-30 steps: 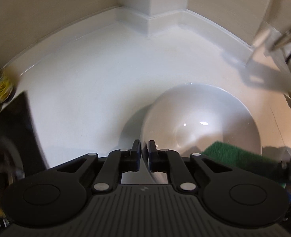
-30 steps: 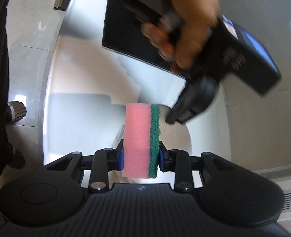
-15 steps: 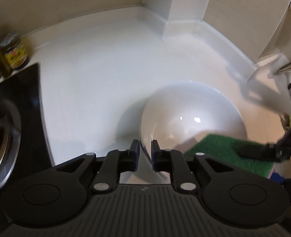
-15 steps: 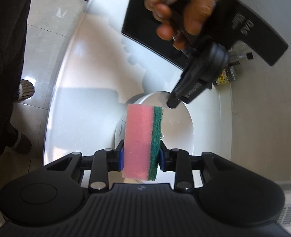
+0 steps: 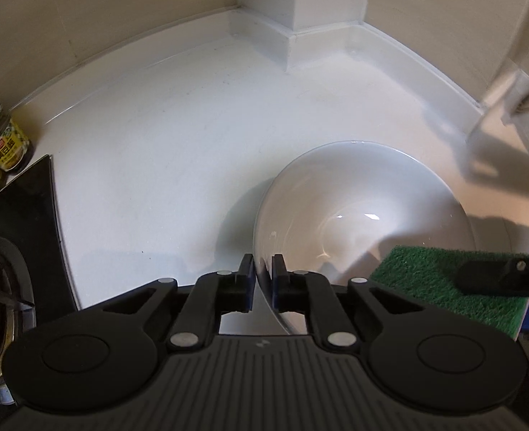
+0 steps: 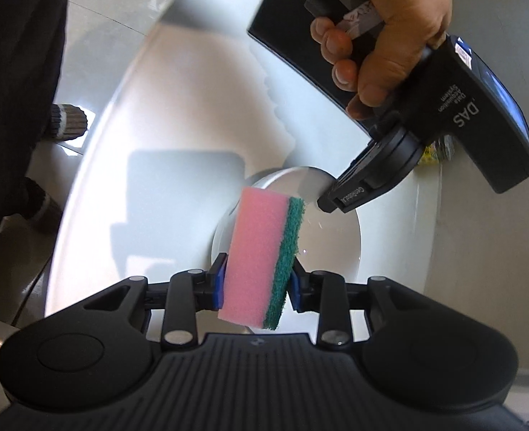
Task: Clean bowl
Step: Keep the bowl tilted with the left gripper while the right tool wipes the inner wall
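A white bowl (image 5: 365, 222) sits on the white counter (image 5: 178, 151). My left gripper (image 5: 263, 280) is shut on the bowl's near rim, one finger inside and one outside. The bowl also shows in the right wrist view (image 6: 332, 237), with the left gripper (image 6: 331, 204) at its rim. My right gripper (image 6: 256, 289) is shut on a pink and green sponge (image 6: 261, 255) and holds it over the bowl's edge. In the left wrist view the sponge's green face (image 5: 444, 280) lies at the bowl's right side.
A black cooktop with a gas burner (image 5: 2, 273) lies left of the bowl. A jar with a yellow label (image 5: 0, 143) stands behind it. The tiled wall corner (image 5: 300, 0) bounds the counter at the back. A person's legs and floor (image 6: 31, 107) are beyond the counter edge.
The left gripper's view has swung left with the bowl held at its rim. The sponge has moved further over the bowl and tilted slightly.
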Demonstrator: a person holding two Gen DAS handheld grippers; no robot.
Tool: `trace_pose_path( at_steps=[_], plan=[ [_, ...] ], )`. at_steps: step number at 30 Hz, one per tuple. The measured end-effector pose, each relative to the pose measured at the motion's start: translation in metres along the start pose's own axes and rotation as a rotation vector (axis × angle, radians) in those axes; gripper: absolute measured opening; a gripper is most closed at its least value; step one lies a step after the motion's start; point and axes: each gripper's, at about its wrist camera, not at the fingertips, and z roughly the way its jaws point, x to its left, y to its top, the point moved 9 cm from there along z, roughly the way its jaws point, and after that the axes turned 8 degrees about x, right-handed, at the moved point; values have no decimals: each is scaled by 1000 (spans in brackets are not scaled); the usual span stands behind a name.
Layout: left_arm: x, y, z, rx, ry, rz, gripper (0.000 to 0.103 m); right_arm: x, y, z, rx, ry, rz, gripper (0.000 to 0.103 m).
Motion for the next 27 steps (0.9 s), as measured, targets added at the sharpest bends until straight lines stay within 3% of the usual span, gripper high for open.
trace_pose_path(
  at_steps=[5,9,13,19,23,27],
  plan=[
    [1,-22,-19,-35,-4,-91,11,-4,1,2,5,0,73,29],
    [0,-27,-14,-45,11,-81,12,-11,8,7,22,26,125,29],
    [2,-17,-5,-17,29,-11,11,-18,15,4,26,39,161,29],
    [0,-5,2,4,-14,76,13,-14,4,7,35,28,62,29],
    [2,-9,0,-24,-19,23,18,-14,2,11,67,-1,-6,29],
    [4,-27,-16,-76,-23,-68,19,-15,9,20,75,0,8,29]
  ],
)
